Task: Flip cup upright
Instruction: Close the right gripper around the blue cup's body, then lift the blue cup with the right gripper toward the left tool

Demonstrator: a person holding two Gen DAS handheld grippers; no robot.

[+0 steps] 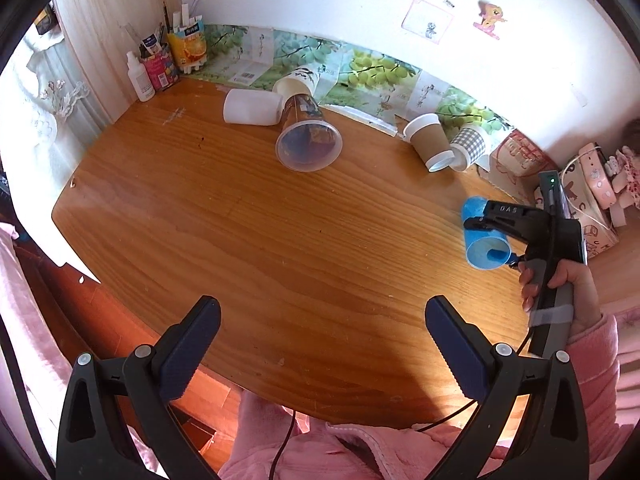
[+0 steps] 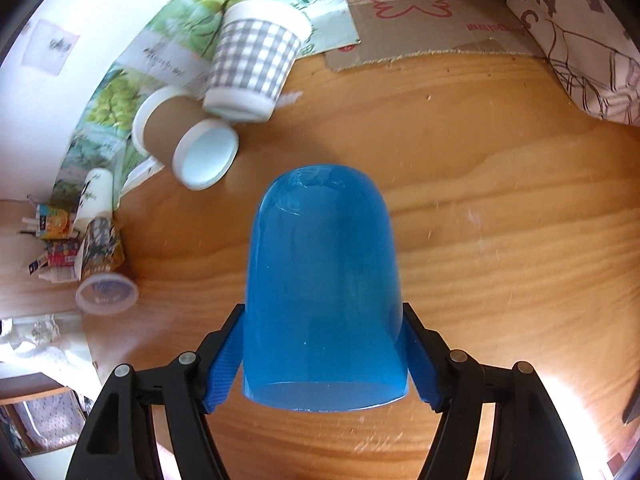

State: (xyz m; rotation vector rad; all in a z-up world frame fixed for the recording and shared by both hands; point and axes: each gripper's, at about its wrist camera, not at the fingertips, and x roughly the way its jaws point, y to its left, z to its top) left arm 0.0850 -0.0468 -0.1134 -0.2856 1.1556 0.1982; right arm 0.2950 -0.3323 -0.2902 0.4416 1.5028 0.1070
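Observation:
My right gripper [image 2: 324, 340] is shut on a translucent blue cup [image 2: 322, 284], gripping its sides near the rim, with the cup's closed bottom pointing away from the camera over the wooden table [image 2: 480, 200]. In the left wrist view the blue cup [image 1: 482, 240] lies sideways in the right gripper [image 1: 492, 232] at the table's right side, mouth facing the camera. My left gripper [image 1: 322, 340] is open and empty over the table's near edge.
Several cups lie on their sides at the back: a clear printed cup [image 1: 308, 136], a white cup [image 1: 252, 107], a brown paper cup [image 1: 430, 140], a checked cup [image 1: 468, 146]. Pen holders and a bottle [image 1: 140, 76] stand back left. Boxes [image 1: 516, 154] stand at right.

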